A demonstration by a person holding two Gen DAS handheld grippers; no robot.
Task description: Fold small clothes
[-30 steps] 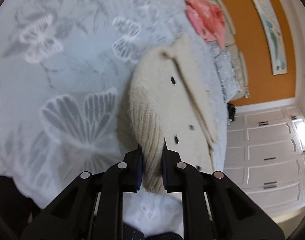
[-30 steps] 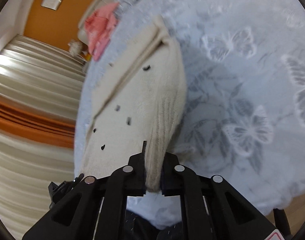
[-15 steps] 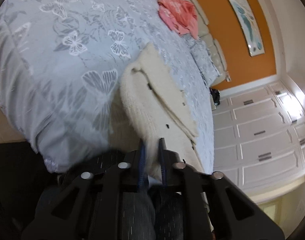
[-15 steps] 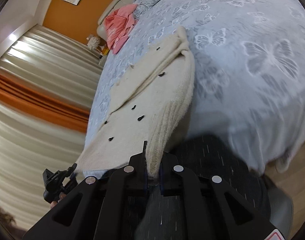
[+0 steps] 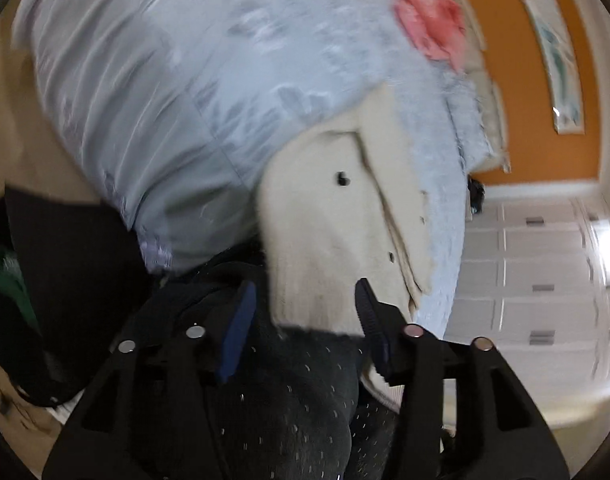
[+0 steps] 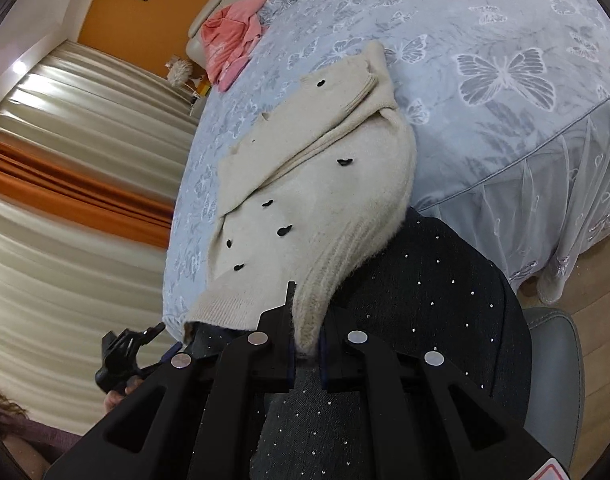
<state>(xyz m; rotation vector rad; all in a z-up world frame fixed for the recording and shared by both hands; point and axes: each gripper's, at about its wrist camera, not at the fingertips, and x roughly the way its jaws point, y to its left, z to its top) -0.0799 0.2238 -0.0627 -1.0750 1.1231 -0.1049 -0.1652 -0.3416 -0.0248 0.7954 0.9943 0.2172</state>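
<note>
The cream knit cardigan (image 6: 317,184) lies on the butterfly bedspread (image 6: 505,80), its long way running from the jaws toward 12 o'clock. The right gripper (image 6: 306,344) pinches its ribbed hem tight. The left gripper (image 5: 303,320) is spread wide, probably holding nothing; that view is blurry.

home bedroom: butterfly-print bedspread (image 6: 505,92), curtains (image 6: 65,184), white wardrobe (image 5: 537,264)
</note>
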